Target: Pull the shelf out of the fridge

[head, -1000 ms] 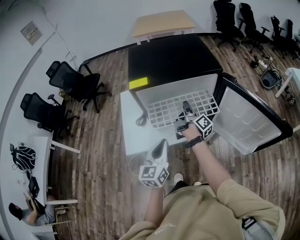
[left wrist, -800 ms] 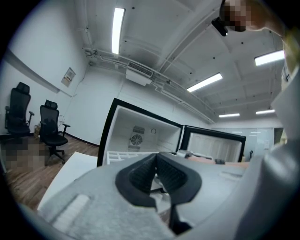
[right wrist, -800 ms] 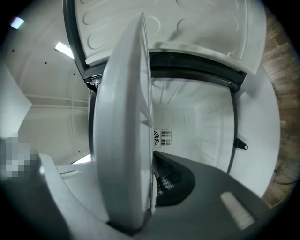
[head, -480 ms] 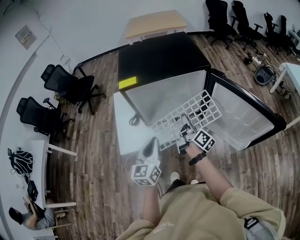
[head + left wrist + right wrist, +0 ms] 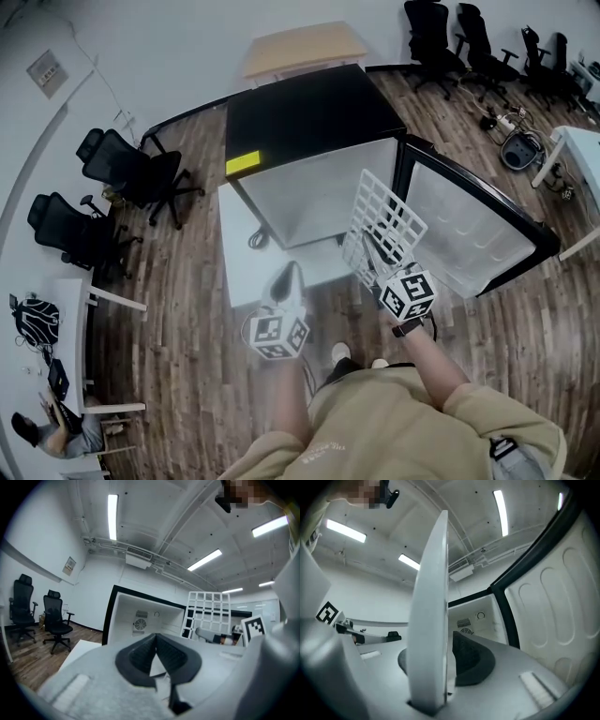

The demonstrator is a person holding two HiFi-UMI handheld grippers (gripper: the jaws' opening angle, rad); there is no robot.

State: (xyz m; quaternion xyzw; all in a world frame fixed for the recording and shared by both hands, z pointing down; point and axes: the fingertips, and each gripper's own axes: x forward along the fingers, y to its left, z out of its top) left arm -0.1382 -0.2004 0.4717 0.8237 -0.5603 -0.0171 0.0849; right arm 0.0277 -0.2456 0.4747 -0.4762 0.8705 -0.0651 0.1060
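We are clamping right gripper (image 5: 374, 257) on shelf (image 5: 388, 212) edge, tilting it upright, likely to clear fridge (image 5: 314, 117) door; left gripper (image 5: 285, 283) hanging closed, empty.

White grid shelf (image 5: 386, 217) outside open fridge (image 5: 309, 117), tilted upright.

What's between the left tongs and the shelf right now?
Nothing. In the left gripper view the left tongs face open air up to the shelf, which the right tongs hold upright outside the fridge.
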